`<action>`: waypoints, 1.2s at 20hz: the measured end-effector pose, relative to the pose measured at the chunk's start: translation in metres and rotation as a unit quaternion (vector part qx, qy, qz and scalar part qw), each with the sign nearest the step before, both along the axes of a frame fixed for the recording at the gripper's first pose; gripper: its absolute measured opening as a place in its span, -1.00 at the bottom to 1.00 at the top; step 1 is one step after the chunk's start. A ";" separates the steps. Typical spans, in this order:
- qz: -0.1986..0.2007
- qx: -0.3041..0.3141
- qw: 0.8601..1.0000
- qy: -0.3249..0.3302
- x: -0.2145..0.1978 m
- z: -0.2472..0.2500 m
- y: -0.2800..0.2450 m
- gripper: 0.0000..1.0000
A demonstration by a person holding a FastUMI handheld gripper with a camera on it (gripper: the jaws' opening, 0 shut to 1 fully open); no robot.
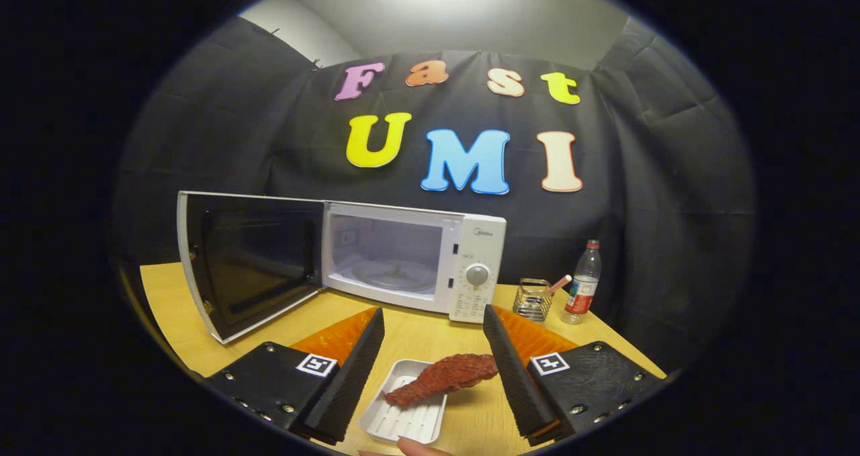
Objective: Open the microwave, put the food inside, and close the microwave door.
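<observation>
From the gripper view, the gripper is hovering over the wooden table with its fingers spread wide and gripping nothing, while the reddish-brown piece of food is lying across a white ridged tray right between them, its far end just touching the right finger. Beyond the fingers the white microwave is standing with its door swung fully open, showing the glass turntable inside. Off beside it a wire holder and a plastic bottle are sitting near the cloth wall, and a fingertip is peeking in just below the tray.

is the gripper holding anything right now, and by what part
Nothing is held: the gripper is open, its fingers spread either side of the meat on the white tray.
</observation>
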State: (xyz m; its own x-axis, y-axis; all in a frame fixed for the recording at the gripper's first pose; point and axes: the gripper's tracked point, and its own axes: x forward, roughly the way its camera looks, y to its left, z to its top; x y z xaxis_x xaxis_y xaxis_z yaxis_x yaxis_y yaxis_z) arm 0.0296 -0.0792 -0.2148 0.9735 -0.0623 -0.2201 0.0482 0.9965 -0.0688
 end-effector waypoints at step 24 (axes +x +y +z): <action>0.000 0.361 0.929 0.084 0.016 -0.061 -0.005 -0.79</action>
